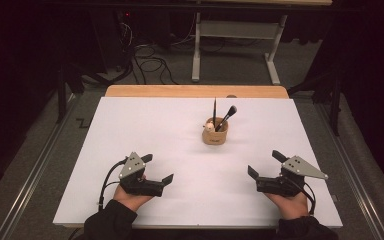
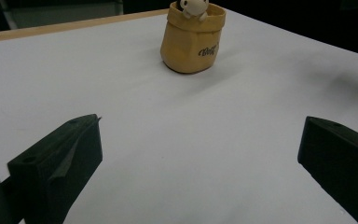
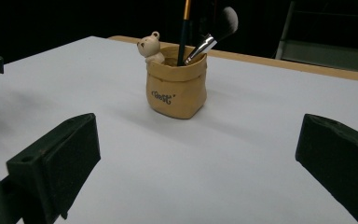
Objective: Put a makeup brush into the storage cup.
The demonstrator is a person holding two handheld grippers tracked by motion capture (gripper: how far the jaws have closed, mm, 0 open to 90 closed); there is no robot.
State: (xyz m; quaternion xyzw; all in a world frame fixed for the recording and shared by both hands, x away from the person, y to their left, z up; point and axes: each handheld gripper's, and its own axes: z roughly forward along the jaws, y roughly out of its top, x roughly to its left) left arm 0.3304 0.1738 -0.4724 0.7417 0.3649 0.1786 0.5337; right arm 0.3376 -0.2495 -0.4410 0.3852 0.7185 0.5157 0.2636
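Observation:
A tan sack-shaped holder (image 1: pixel 214 135) (image 2: pixel 192 39) (image 3: pixel 177 86) stands upright on the white table (image 1: pixel 145 125), right of centre. A small bear figure (image 3: pixel 151 47) clings to its rim. Inside stand a thin dark pencil-like brush (image 1: pixel 214 111) (image 3: pixel 184 28) and a fluffy makeup brush (image 1: pixel 228 116) (image 3: pixel 216 32). My left gripper (image 1: pixel 157 168) (image 2: pixel 200 158) rests near the front left, jaws wide open and empty. My right gripper (image 1: pixel 266 164) (image 3: pixel 198 158) rests near the front right, open and empty as well. Both point toward the holder, well short of it.
The table's wooden far edge (image 1: pixel 195 91) shows beyond the white surface. Behind it stand a grey desk frame (image 1: pixel 235 45) and cables on the floor (image 1: pixel 150 65). Metal rails (image 1: pixel 35 170) run along both sides of the table.

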